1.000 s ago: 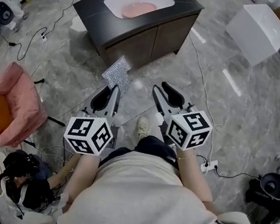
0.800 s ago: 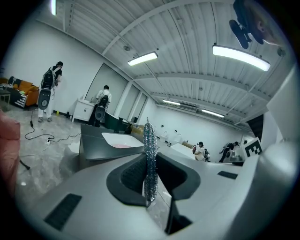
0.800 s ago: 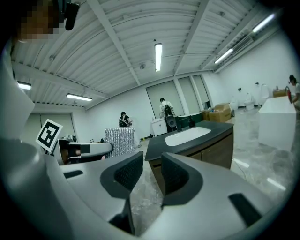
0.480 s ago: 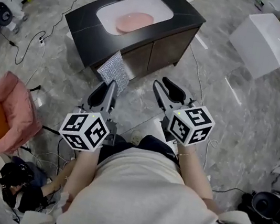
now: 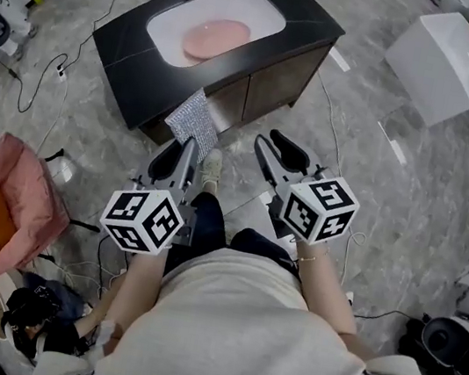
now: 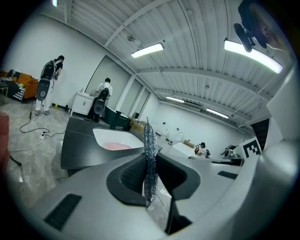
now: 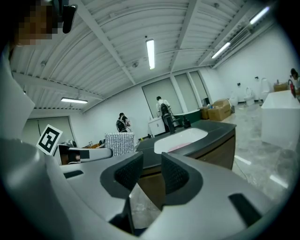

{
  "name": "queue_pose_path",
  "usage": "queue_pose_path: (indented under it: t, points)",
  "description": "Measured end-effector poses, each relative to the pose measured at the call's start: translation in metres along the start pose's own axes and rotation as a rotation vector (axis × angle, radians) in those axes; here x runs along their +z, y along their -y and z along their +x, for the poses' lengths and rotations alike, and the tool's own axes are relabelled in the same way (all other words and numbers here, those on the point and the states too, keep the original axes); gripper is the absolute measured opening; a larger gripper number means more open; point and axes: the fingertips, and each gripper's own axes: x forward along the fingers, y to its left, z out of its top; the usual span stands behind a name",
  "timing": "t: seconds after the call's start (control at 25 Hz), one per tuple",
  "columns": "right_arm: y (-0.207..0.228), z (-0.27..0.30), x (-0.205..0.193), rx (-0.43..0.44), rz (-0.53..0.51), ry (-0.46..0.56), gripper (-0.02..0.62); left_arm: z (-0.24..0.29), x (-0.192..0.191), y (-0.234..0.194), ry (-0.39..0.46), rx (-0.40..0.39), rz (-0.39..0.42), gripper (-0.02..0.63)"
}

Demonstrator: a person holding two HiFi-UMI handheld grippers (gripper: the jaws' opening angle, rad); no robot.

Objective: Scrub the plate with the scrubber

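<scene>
Sink has drawn nearer; left hand-held gripper clamps the scrubber, right hand-held gripper stands parted, empty.

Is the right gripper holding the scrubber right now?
No, the right gripper stands open with nothing between its jaws, while the scrubber is clamped in the left gripper.

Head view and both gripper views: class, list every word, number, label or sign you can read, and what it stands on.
None: no word, number or brand can be read in any view.
The marker cubes on the left gripper and right gripper: black-and-white square patterns, not letters.
The cardboard boxes: any print is too small to read.
</scene>
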Motion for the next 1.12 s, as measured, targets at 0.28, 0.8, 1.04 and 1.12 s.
queue_pose_path:
  t: [0.28, 0.8, 1.04, 1.12]
  points:
    - [0.032, 0.052, 0.029, -0.016, -0.008, 0.002, 0.115, 0.065, 0.020, -0.024, -0.018, -0.037, -0.042, 0.077]
    - [0.105, 0.172, 0.110, -0.082, 0.011, 0.033, 0.132, 0.215, 0.099, -0.075, -0.071, -0.135, -0.003, 0.077]
    - [0.129, 0.210, 0.132, -0.142, 0.030, 0.050, 0.132, 0.272, 0.128, -0.088, -0.084, -0.206, 0.031, 0.077]
    - [0.136, 0.219, 0.134, -0.163, 0.040, 0.046, 0.132, 0.285, 0.130, -0.094, -0.095, -0.216, 0.020, 0.077]
